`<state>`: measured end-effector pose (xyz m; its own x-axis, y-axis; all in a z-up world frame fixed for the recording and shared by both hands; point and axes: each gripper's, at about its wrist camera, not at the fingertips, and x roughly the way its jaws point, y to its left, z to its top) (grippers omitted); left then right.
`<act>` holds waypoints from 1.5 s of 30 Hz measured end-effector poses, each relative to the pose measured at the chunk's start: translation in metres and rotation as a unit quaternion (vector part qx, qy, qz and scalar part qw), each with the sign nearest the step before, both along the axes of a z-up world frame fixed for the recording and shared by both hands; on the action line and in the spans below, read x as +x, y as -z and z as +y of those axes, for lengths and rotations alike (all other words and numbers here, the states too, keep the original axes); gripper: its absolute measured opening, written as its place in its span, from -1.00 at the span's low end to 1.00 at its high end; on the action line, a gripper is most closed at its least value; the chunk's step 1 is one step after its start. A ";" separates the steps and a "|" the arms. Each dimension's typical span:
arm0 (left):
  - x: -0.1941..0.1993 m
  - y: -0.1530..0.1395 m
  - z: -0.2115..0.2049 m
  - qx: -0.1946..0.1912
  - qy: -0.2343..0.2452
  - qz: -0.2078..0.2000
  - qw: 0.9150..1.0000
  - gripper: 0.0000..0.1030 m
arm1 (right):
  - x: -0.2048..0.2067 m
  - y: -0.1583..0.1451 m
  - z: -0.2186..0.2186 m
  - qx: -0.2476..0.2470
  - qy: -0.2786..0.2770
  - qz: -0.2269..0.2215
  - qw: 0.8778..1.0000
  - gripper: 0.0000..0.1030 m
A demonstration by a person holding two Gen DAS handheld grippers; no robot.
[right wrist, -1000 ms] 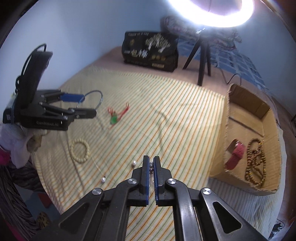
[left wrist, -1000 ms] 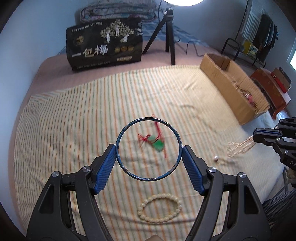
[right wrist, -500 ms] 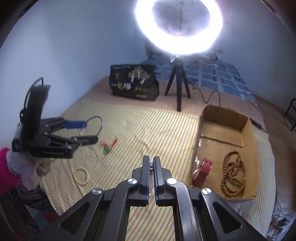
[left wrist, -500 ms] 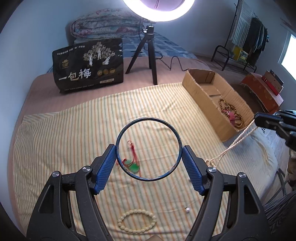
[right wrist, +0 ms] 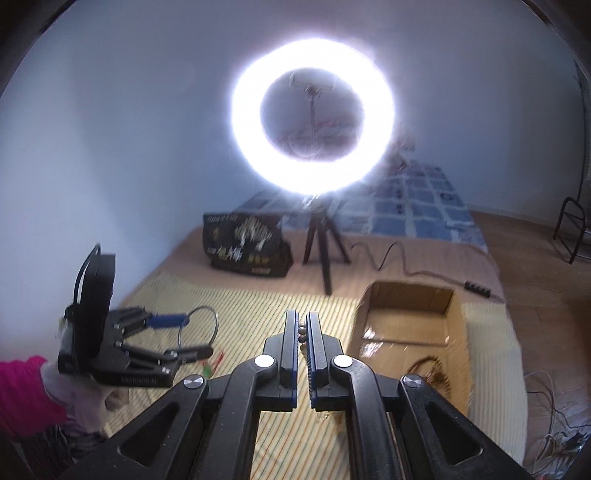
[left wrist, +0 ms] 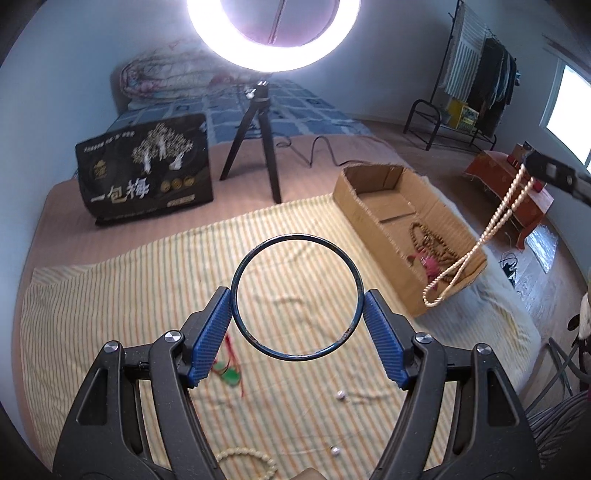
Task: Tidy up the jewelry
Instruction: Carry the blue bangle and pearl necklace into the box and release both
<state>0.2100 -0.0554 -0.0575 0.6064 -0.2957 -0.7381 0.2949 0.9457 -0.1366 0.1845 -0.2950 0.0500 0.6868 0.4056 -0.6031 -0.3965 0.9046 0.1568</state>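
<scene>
My left gripper [left wrist: 297, 301] is shut on a thin dark blue bangle [left wrist: 236, 295], held above the striped cloth [left wrist: 129, 295]; it also shows in the right wrist view [right wrist: 197, 332]. My right gripper [right wrist: 301, 325] is shut on a cream pearl necklace [left wrist: 491, 229], which hangs in a long loop over the near end of the cardboard box [left wrist: 369, 206]. The box holds a brown bead necklace [left wrist: 432, 240] and a red piece [left wrist: 426, 264]. On the cloth lie a green pendant on red cord [left wrist: 231, 374] and a cream bead bracelet [left wrist: 251, 461].
A ring light [left wrist: 273, 33] on a black tripod [left wrist: 258, 147] and a black printed bag [left wrist: 147, 177] stand behind the cloth. Two loose pearls [left wrist: 340, 396] lie on the cloth. A red low table [left wrist: 517, 195] and a clothes rack [left wrist: 476, 85] are at the right.
Both grippers have risen and tilted up. The pearl necklace has been lifted off the cloth and now hangs over the box. The bangle stays gripped.
</scene>
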 end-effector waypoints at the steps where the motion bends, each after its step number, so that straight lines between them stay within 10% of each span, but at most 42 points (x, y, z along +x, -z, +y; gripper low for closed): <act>1: 0.002 -0.003 -0.002 -0.003 0.001 -0.002 1.000 0.43 | 0.003 -0.002 -0.002 0.004 0.003 -0.002 1.000 -0.98; 35: 0.112 0.023 -0.151 -0.029 0.070 0.026 0.997 0.44 | 0.081 0.066 -0.097 -0.018 0.100 0.068 0.993 -0.95; 39: 0.117 0.028 -0.154 -0.030 0.065 0.039 0.997 0.45 | 0.081 0.071 -0.104 -0.021 0.114 0.071 0.991 -0.15; 45: 0.116 0.031 -0.153 -0.032 0.065 0.045 0.996 0.45 | 0.077 0.071 -0.108 -0.021 0.129 0.070 0.989 0.53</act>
<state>0.3261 -0.2083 -0.0886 0.4918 -0.4151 -0.7654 0.3979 0.8890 -0.2265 0.2615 -0.4032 -0.0212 0.6735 0.1998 -0.7116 -0.1284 0.9798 0.1535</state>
